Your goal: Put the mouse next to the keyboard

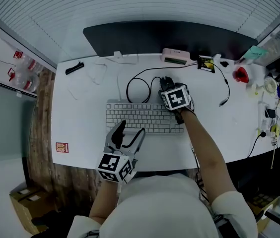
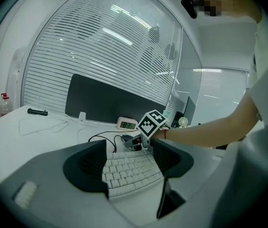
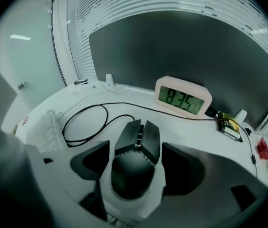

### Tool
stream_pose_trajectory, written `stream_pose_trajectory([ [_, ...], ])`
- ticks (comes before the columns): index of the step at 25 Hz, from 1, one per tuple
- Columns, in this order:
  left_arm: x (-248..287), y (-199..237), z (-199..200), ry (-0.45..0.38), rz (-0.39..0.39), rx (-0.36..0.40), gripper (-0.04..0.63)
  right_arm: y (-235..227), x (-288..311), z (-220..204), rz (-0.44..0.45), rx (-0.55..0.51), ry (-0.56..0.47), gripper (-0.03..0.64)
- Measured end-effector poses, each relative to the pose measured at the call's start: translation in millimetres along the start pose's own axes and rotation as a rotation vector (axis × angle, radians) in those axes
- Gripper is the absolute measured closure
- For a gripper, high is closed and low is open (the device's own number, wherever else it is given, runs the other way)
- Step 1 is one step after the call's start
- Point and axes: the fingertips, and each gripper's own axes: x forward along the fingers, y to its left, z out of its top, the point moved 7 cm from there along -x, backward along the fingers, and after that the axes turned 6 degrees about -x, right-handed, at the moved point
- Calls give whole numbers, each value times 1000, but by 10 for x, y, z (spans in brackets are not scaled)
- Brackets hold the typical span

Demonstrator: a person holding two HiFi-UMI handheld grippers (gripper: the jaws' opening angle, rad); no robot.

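Right gripper view shows our right tool (image 3: pixel 136 164) spread wide, jaws clear of the black angular wired mouse (image 3: pixel 138 144) between them. It rests on the white bench (image 3: pixel 100 96), with the white keyboard (image 3: pixel 43 129) just left of the tool, so we judge it placed. Our left tool (image 2: pixel 129 163) hangs open and empty, out of the way.

Only legible text: the clock (image 3: pixel 182 99) display, green digits reading 8:35. The clock stands on the surface (image 1: pixel 80 108). The red sticker (image 1: pixel 62 147) near the surface's left edge has print, too small to read. The keyboard (image 1: pixel 140 118) key legends don't resolve in any view.
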Motion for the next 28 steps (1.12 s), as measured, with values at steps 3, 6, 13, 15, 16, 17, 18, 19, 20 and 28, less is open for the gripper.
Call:
stream_pose_trajectory([
  [3, -19, 20, -7, -2, 8, -3, 299, -14, 89, -13, -8, -6, 37, 291],
  [6, -40, 48, -11, -5, 17, -9, 299, -39, 116, -18, 8, 15, 43, 288],
  [13, -78, 20, 11, -18, 14, -6, 299, -51, 48, -29, -24, 10, 38, 311],
  [15, -101, 4, 18, -22, 12, -3, 299, -58, -25, -30, -37, 4, 19, 313],
  [16, -114, -5, 21, -24, 10, -2, 299, -66, -72, -26, -40, 4, 6, 313],
  [17, -127, -16, 23, -26, 7, -1, 299, -75, -125, -23, -44, 5, -7, 313],
  [18, -140, -28, 22, -28, 4, 1, 299, -86, -181, -23, -47, 8, -19, 313],
  [19, -152, -40, 19, -28, -1, 3, 299, -98, -241, -28, -52, 14, -31, 313],
  [20, -163, -54, 13, -28, -6, 5, 299, -112, -301, -38, -58, 19, -41, 313],
  [28, -193, -204, 1, -33, -58, 18, 299, -279, -805, -230, -125, 60, -107, 313],
])
